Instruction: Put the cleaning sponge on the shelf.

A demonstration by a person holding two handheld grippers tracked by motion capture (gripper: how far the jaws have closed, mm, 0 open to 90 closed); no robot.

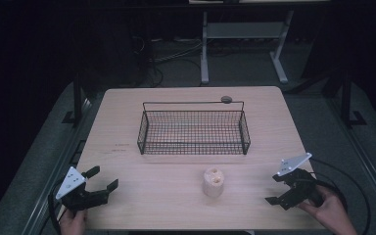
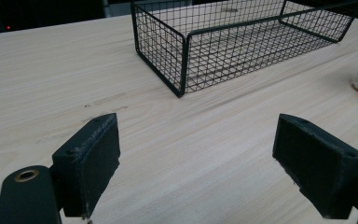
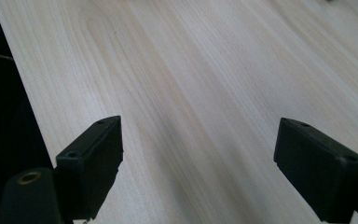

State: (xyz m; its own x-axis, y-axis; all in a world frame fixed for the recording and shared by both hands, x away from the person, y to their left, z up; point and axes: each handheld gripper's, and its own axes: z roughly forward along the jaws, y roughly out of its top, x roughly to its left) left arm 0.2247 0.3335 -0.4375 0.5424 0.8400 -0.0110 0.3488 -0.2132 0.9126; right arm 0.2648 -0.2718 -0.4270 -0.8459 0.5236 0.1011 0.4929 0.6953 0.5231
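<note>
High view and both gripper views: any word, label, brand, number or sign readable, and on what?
None can be read.
Table: faint dark marks left of the basket, too small and blurred to tell if they are writing.
Basket, beige lump, left gripper, right gripper: no print seen.

Three cameras: one high and far, two low on your grippers.

The high view looks forward and down from above your side, taking in the whole table point(image 1: 127, 205), the wire basket point(image 1: 194, 128) at mid-table and the floor beyond. Your left gripper view sits low and close over the wood, facing across the table towards the basket point(image 2: 223, 42), so it shares the basket and the near-left tabletop with the high view. Your right gripper view hovers close, angled along bare tabletop point(image 3: 205, 93) beside the table's edge.
</note>
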